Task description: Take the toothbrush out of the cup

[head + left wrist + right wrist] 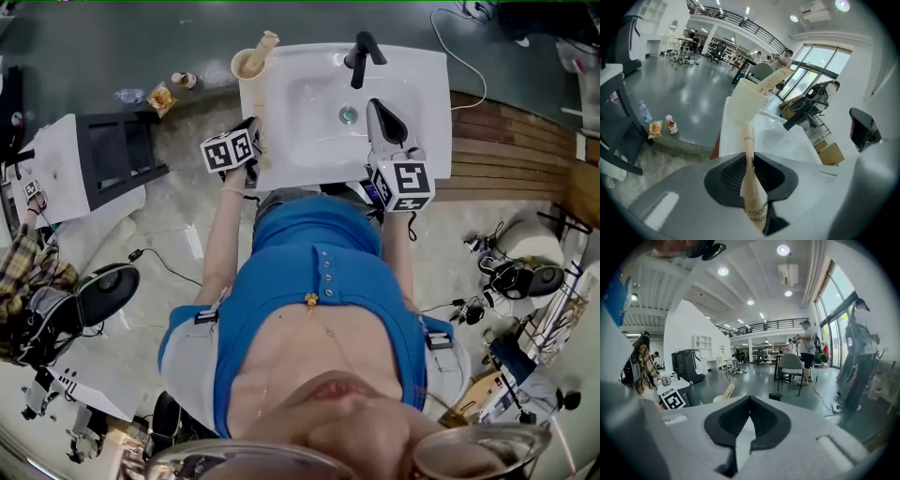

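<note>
- Left gripper [750, 158]: the jaws are clamped on a paper-wrapped toothbrush [749, 138]. Its printed end is seen nearest the camera and its far end is pointed at the cup [743, 101]. Whether that end touches the cup cannot be told.
- Cup: it is stood upright on the left rear corner of the sink [309, 141]. A second wrapped toothbrush [774, 78] is seen leaning out of its mouth.
- Right gripper [749, 404]: the jaws are pressed together at the tips and nothing is held between them. It is held over the right side of the basin, near the faucet [361, 56].
</note>
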`<state>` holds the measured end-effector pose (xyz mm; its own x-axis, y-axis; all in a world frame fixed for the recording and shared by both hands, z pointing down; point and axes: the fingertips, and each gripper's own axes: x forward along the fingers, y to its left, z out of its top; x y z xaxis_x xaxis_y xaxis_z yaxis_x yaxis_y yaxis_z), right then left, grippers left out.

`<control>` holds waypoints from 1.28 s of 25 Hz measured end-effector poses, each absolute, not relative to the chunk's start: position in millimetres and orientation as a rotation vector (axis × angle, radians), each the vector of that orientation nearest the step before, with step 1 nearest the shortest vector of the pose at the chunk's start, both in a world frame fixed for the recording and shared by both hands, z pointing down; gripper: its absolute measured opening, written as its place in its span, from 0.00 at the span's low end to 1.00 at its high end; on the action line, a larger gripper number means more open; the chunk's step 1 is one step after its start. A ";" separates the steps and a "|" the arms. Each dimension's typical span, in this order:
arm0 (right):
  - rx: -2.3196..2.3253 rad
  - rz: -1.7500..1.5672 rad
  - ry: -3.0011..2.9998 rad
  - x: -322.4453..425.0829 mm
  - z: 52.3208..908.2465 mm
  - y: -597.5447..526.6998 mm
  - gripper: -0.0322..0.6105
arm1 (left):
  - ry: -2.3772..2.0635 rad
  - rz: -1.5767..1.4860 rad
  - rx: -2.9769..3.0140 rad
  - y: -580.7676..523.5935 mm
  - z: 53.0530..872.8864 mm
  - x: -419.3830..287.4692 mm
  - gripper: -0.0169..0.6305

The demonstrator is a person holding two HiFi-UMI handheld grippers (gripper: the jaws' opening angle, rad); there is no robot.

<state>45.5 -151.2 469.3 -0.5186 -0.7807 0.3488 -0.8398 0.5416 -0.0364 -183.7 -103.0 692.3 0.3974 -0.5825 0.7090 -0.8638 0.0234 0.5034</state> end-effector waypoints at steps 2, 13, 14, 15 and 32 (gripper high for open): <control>1.343 0.289 -2.494 44.7 469.6 -151.1 0.05 | -1.285 0.351 1.670 -103.1 692.7 -182.3 0.12; 1.287 0.290 -2.519 32.1 469.6 -146.9 0.05 | -1.324 0.368 1.709 -100.0 675.7 -187.7 0.19; 1.280 0.292 -2.519 30.5 471.1 -147.2 0.05 | -1.321 0.367 1.713 -99.7 675.6 -187.2 0.19; 1.274 0.294 -2.520 28.8 472.2 -147.4 0.05 | -1.319 0.367 1.717 -99.2 675.2 -186.7 0.19; 1.175 0.296 -2.551 -10.0 479.1 -151.0 0.05 | -1.379 0.323 1.869 -106.7 623.6 -185.5 0.03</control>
